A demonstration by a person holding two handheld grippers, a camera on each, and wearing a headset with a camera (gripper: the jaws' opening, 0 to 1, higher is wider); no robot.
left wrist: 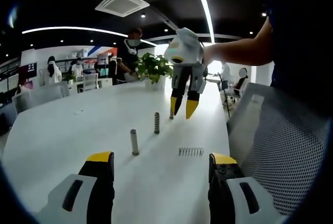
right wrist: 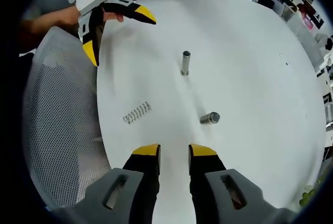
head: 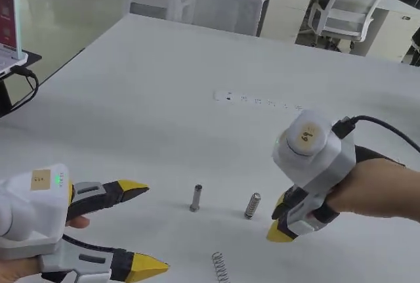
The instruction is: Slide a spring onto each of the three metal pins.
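A bare metal pin (head: 195,198) (left wrist: 134,142) (right wrist: 185,63) stands upright on the white table (head: 164,99). To its right is a pin with a spring on it (head: 252,205) (left wrist: 156,123) (right wrist: 210,118). A loose spring (head: 220,266) (left wrist: 190,152) (right wrist: 137,112) lies flat near the front edge. My right gripper (head: 282,217) (right wrist: 174,151) hovers just right of the sprung pin, jaws a narrow gap apart and holding nothing. My left gripper (head: 141,228) (left wrist: 161,158) is wide open at the lower left, left of the bare pin. Another thin upright piece (left wrist: 171,114) is partly hidden behind the right gripper (left wrist: 182,107).
A row of small sockets (head: 256,101) is set into the tabletop farther back. A grey mesh chair (right wrist: 57,120) (left wrist: 281,130) sits at the table's near edge. Office chairs (head: 348,7) and desks stand beyond the far edge; a dark stand with a cable (head: 13,66) is at the left.
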